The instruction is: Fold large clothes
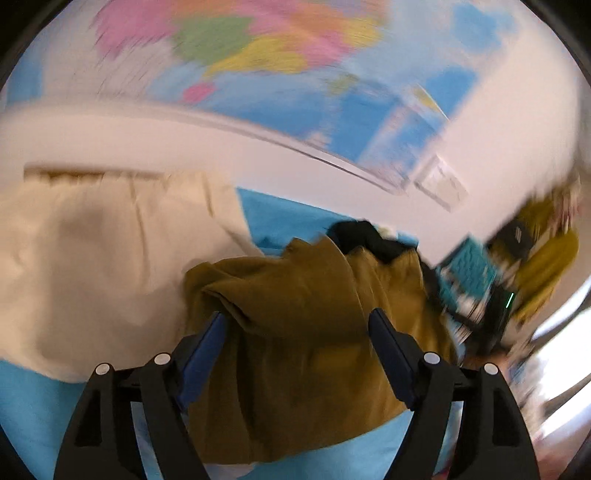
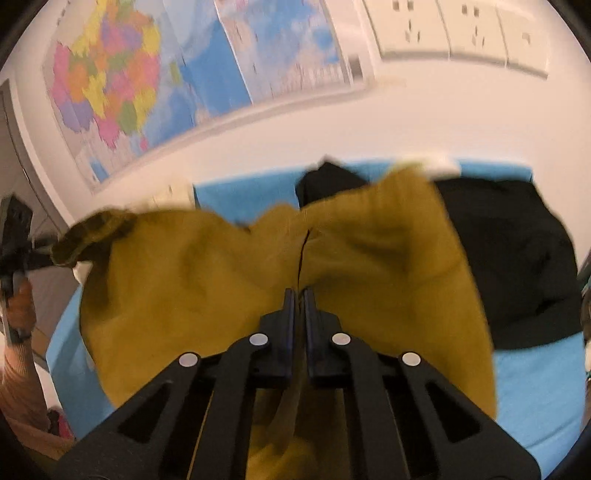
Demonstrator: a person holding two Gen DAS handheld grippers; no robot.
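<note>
1. the big cloth (image 2: 207,280) lies spread on the bed (image 2: 532,402).
2. a dark cloth (image 2: 517,266) lies to its right and partly behind it.
3. a pale cloth (image 1: 92,266) lies on the bed, left of the big cloth, touching it.
4. a map (image 2: 110,88) hangs on the wall behind the bed.

White wall (image 2: 406,122), coloured map (image 2: 110,85), sockets (image 2: 461,33)
</note>
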